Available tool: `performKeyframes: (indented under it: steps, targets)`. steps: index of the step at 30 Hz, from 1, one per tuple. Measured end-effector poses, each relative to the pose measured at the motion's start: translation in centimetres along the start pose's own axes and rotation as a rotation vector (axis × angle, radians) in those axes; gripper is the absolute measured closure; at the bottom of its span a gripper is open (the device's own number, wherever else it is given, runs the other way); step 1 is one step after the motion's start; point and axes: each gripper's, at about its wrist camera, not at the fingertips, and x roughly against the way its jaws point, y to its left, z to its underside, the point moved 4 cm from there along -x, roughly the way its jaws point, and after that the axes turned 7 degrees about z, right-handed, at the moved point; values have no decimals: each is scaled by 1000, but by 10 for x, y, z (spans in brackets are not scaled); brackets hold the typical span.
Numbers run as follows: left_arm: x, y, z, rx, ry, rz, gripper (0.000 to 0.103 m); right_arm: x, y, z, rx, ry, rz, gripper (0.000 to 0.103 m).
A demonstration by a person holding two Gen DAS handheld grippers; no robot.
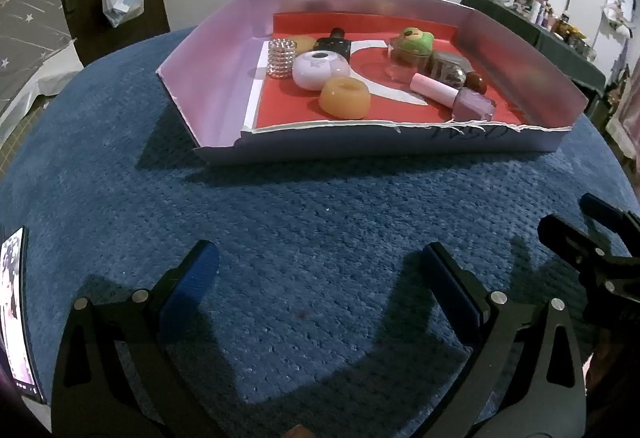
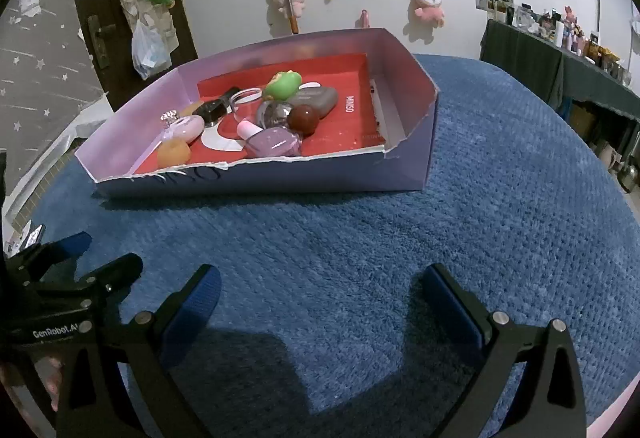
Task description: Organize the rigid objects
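I am holding both grippers, left (image 1: 320, 266) and right (image 2: 322, 286), jaws apart and empty, facing the box (image 1: 400, 148); approaching low over its torn front wall seems wisest.

The light is dim and bluish, coming from above and behind the cameras. The grippers throw soft dark shadows on the blue blanket (image 1: 320, 206), and the box (image 1: 400, 148) shades its near side. Both views bend strongly at the black corners. Far shelves look blurred.
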Motion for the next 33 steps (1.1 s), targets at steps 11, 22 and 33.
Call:
performKeyframes:
  steps: [11, 22, 33]
  targets:
    - [-1, 0, 0, -2, 0, -2, 0, -2, 2, 2, 19, -15, 22, 0]
    - [0, -1, 1, -4, 0, -4, 0, -2, 2, 2, 12, -21, 23, 0]
    - [0, -1, 1, -4, -1, -4, 0, 2, 2, 2, 0, -31, 26, 0]
